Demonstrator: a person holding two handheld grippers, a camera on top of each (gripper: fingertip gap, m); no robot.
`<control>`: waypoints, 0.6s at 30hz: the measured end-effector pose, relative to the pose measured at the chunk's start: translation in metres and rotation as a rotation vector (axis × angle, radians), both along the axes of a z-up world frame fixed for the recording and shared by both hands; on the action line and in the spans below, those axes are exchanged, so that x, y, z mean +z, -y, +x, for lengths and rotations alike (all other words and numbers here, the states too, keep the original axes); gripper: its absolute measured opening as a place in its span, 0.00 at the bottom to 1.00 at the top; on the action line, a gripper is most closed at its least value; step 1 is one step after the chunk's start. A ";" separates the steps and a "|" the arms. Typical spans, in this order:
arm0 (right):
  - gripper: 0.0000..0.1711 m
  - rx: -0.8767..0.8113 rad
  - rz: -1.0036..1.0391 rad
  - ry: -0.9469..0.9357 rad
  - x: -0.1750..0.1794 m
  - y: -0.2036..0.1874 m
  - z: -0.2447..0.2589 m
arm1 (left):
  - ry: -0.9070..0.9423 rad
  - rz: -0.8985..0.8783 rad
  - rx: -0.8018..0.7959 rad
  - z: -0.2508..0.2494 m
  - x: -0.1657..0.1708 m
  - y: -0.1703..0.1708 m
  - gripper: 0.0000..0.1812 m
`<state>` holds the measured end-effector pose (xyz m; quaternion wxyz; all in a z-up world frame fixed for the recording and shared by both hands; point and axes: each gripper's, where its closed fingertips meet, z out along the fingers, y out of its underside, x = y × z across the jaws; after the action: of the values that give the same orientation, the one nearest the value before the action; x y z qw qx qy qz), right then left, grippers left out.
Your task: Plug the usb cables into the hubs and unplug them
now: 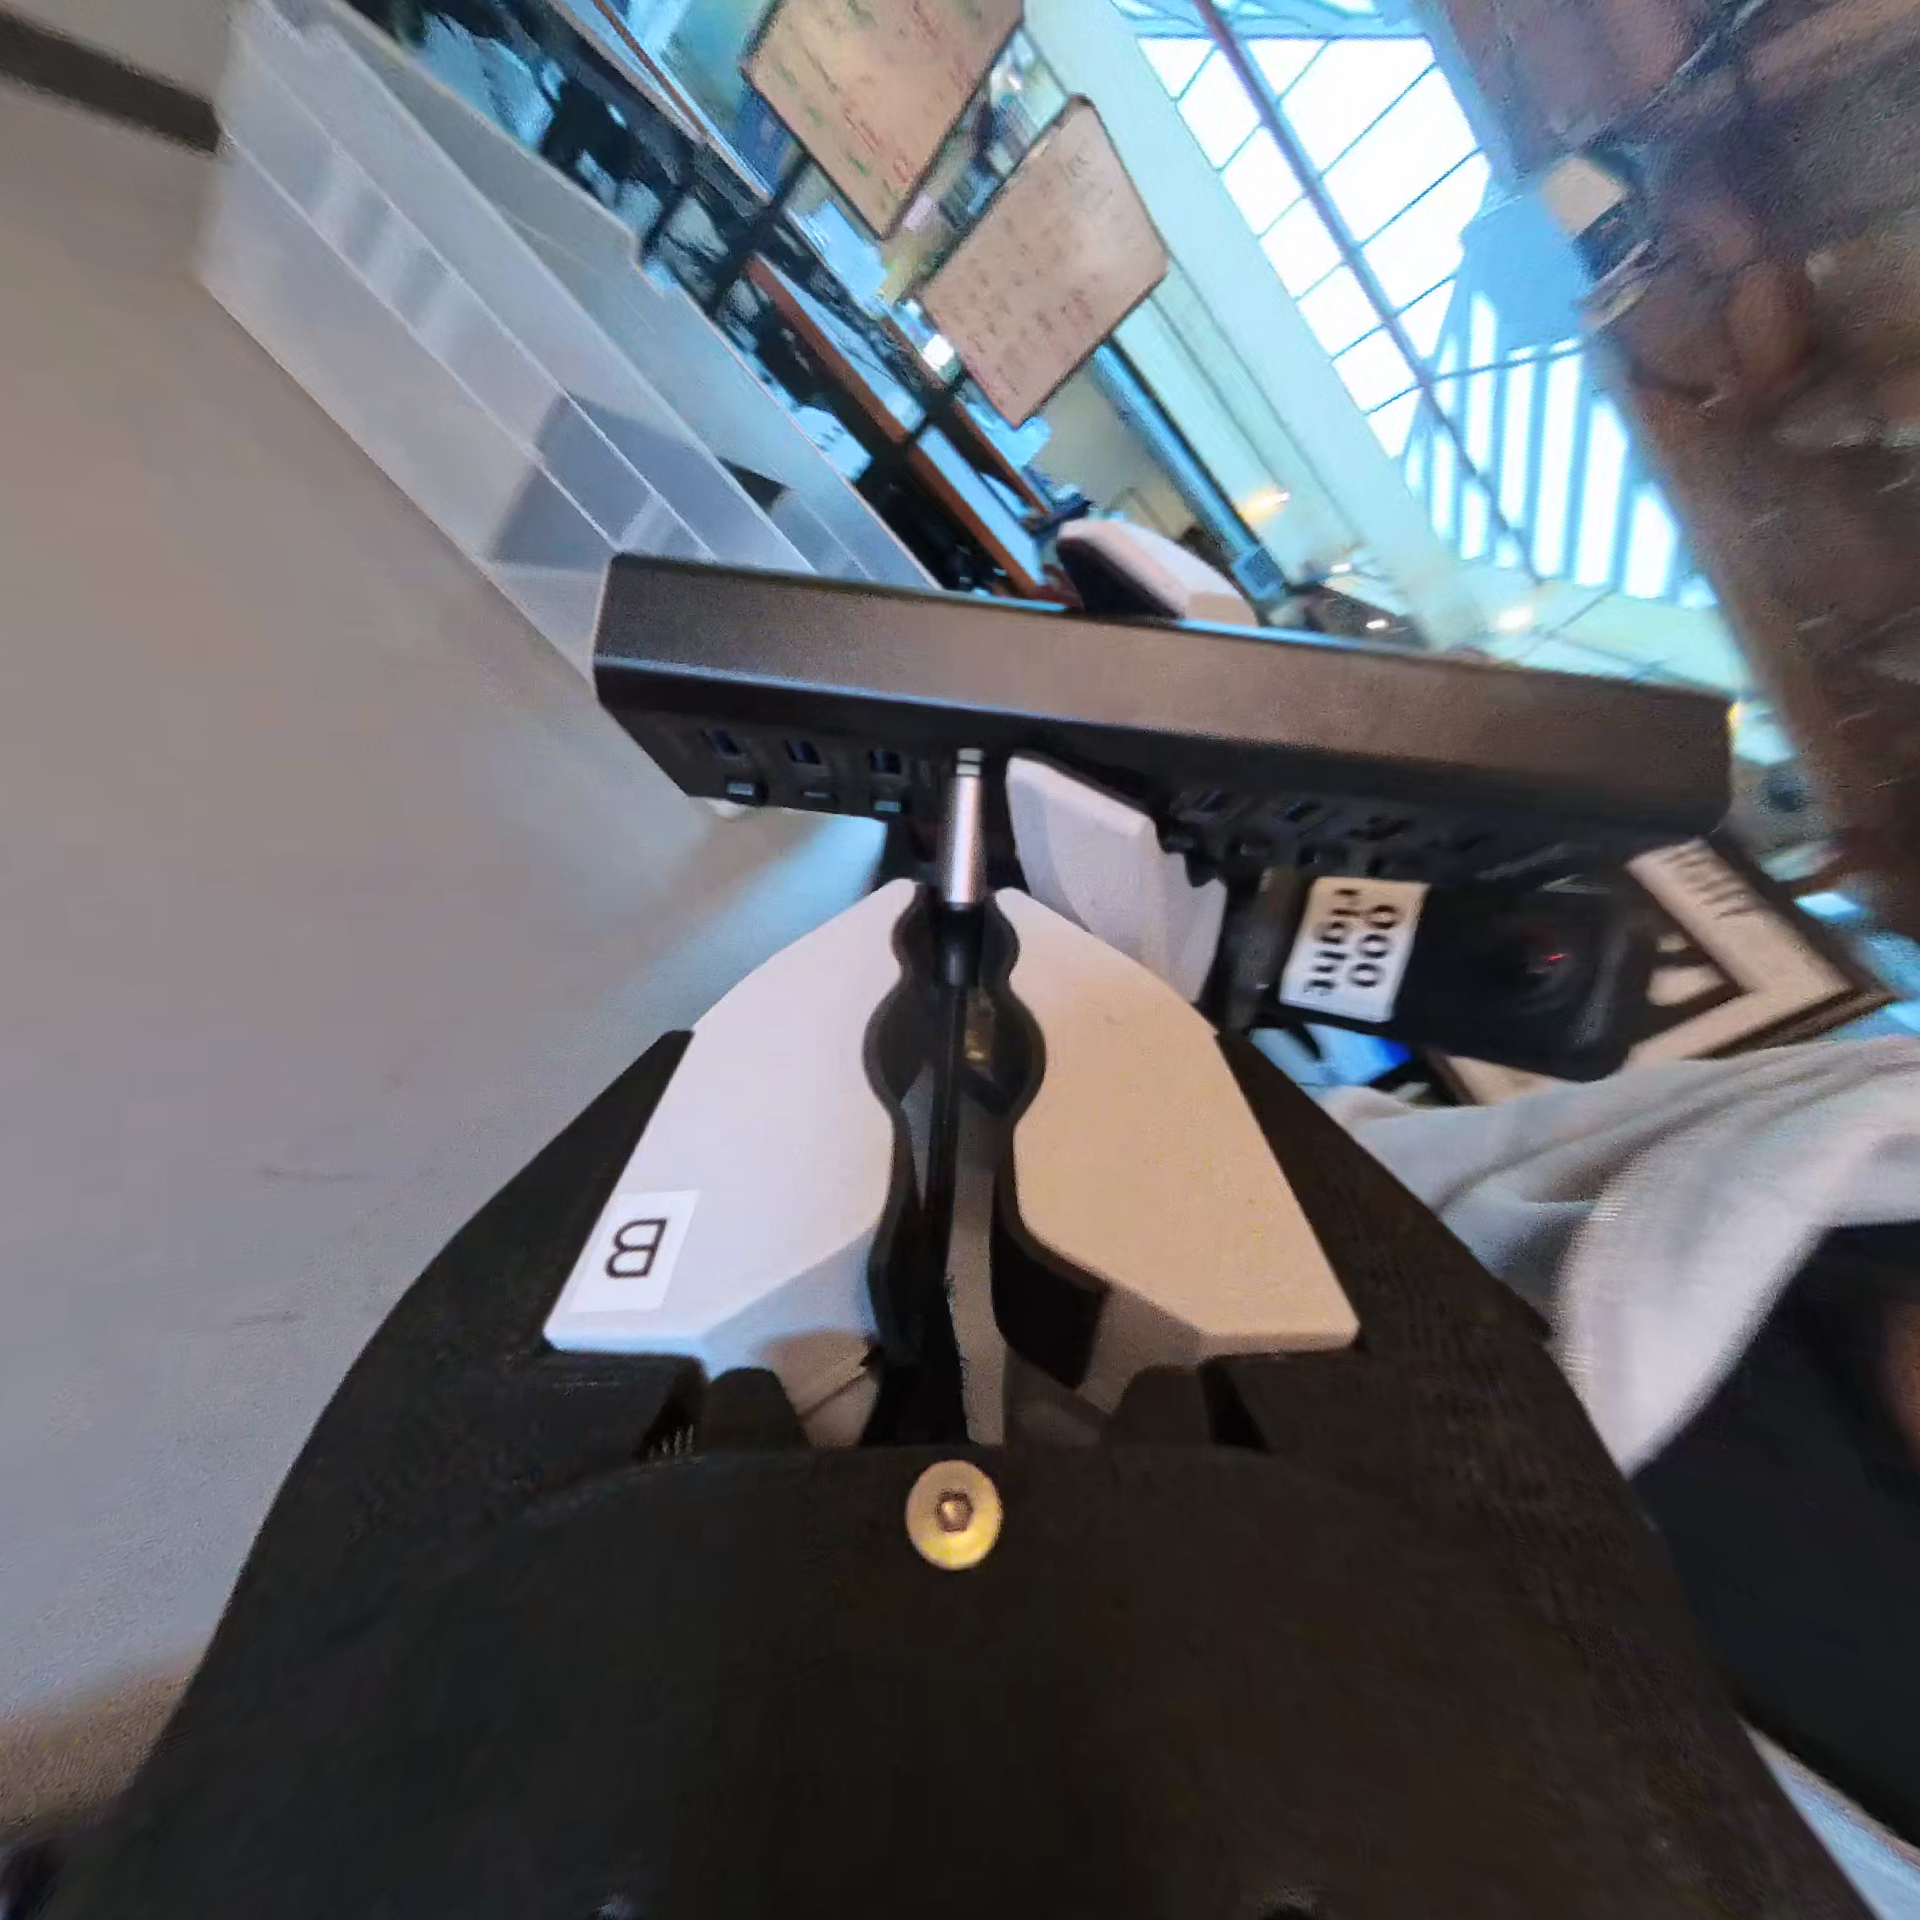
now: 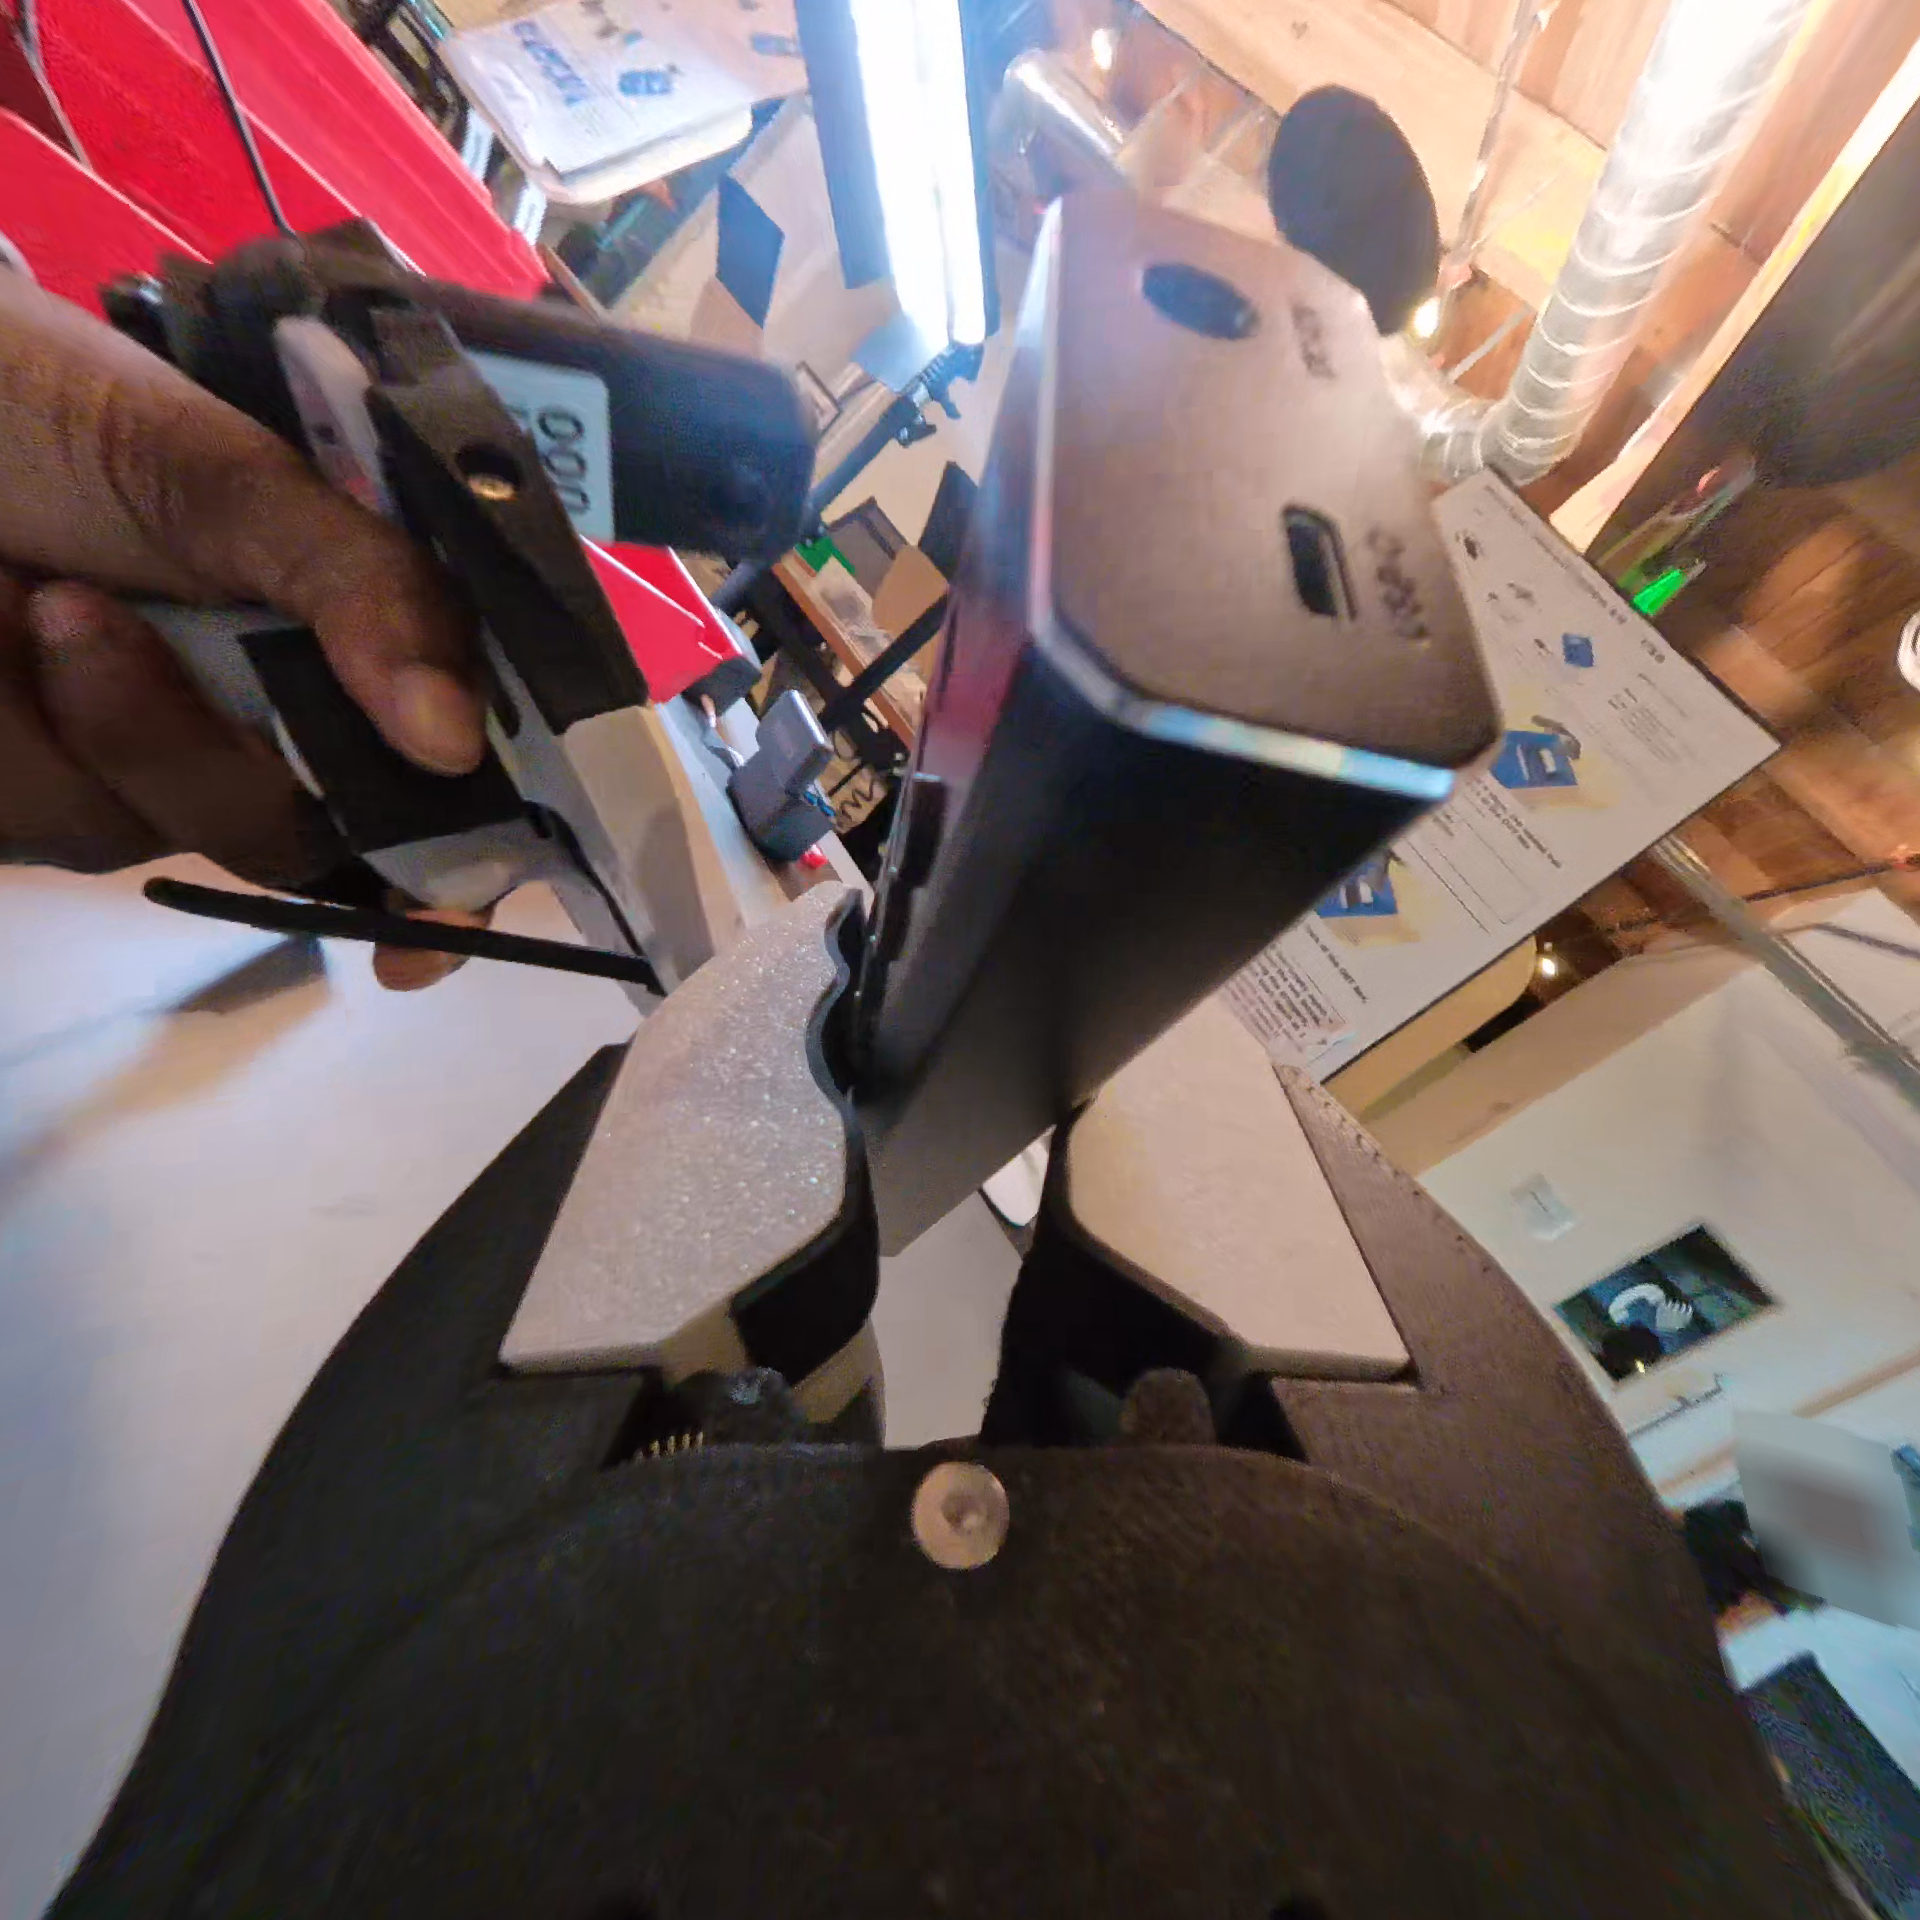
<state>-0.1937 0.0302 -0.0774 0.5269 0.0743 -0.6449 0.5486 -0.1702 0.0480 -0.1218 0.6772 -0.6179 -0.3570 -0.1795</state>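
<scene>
In the left wrist view my left gripper (image 1: 958,914) is shut on a silver USB plug (image 1: 962,836) with a black cable (image 1: 940,1091) running back between the fingers. The plug's tip sits at a port on the long black USB hub (image 1: 1143,686), which has a row of blue ports along its side. In the right wrist view my right gripper (image 2: 956,1049) is shut on the same hub (image 2: 1174,582), held lifted and tilted, end face toward the camera. The left gripper (image 2: 623,790), held by a hand (image 2: 208,582), is at the hub's left side.
Clear plastic bins (image 1: 468,343) stand on the white table (image 1: 260,831) at the left. The right gripper's camera (image 1: 1496,977) and a grey sleeve (image 1: 1662,1174) are behind the hub. Red boxes (image 2: 260,135) and a printed sheet (image 2: 1538,727) lie beyond. The tips of one gripper are about 5 cm away from the tips of the other.
</scene>
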 end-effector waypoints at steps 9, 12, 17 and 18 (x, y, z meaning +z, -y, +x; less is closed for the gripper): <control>0.18 0.008 -0.064 0.042 0.024 -0.005 -0.009 | -0.360 -0.286 0.118 -0.006 0.000 0.003 0.02; 0.18 0.150 -0.021 0.016 0.022 0.005 0.003 | -0.279 -0.170 -0.013 0.005 -0.001 0.007 0.02; 0.17 0.225 -0.002 0.095 0.001 0.011 0.010 | -0.247 -0.068 -0.005 -0.003 0.008 0.014 0.09; 0.18 0.229 0.000 0.096 -0.001 0.013 0.012 | -0.234 -0.089 -0.020 -0.002 0.004 0.014 0.09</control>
<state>-0.1816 0.0170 -0.0788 0.4294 0.1211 -0.6568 0.6080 -0.1723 0.0339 -0.1179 0.6843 -0.6675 -0.2771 -0.0970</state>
